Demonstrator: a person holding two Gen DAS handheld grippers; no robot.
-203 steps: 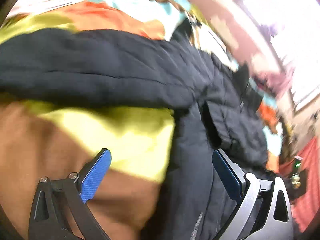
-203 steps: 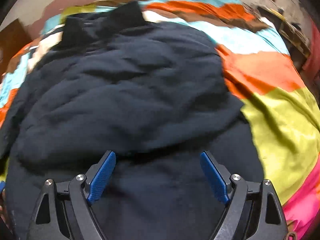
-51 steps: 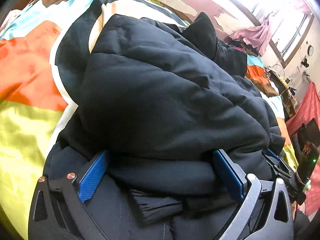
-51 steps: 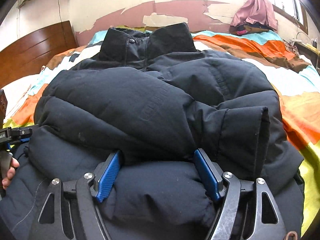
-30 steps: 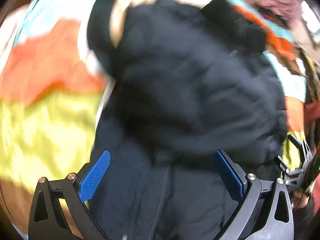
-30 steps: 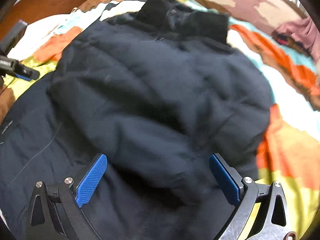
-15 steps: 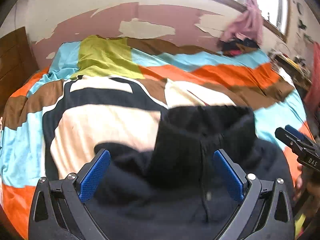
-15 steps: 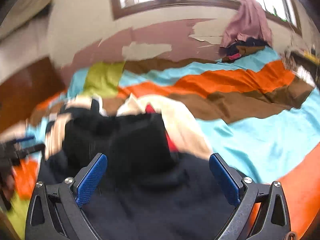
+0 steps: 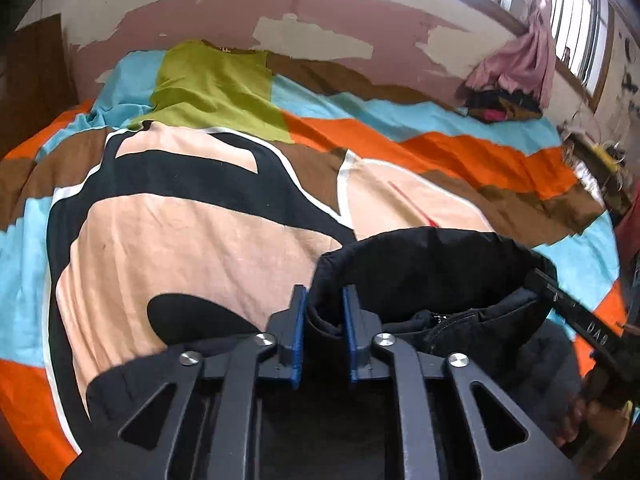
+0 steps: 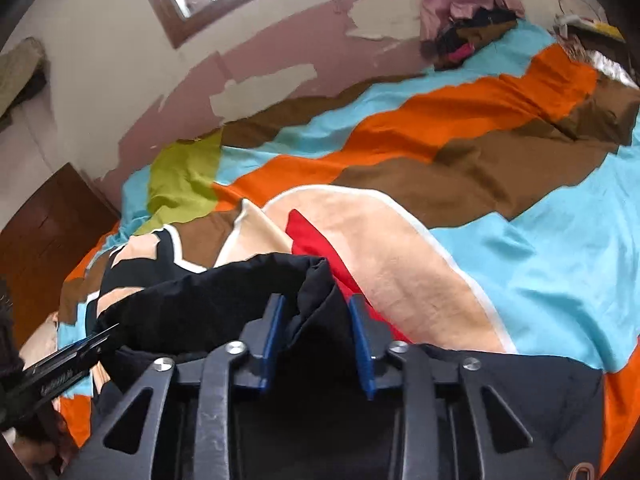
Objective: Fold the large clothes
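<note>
So half a second back both sets of fingers were spread wide over the black puffy winter jacket (image 9: 432, 276); now both have clamped down on its collar. Left gripper (image 9: 323, 334) has its blue-padded fingers (image 9: 298, 322) pinched narrow on the collar's left end, pointing level toward the peeling pink wall (image 9: 320, 20). The jacket sits at the near edge of the bed, on the multicoloured patchwork blanket (image 9: 192, 216), with the collar standing up as a loop between the two tools. Right gripper (image 10: 316, 332) is tilted, fingers a bit wider apart but squeezing a bunched fold at the collar's right end (image 10: 316, 288). Most of the jacket body is hidden under the gripper frames, so I can't tell how it's folded.
</note>
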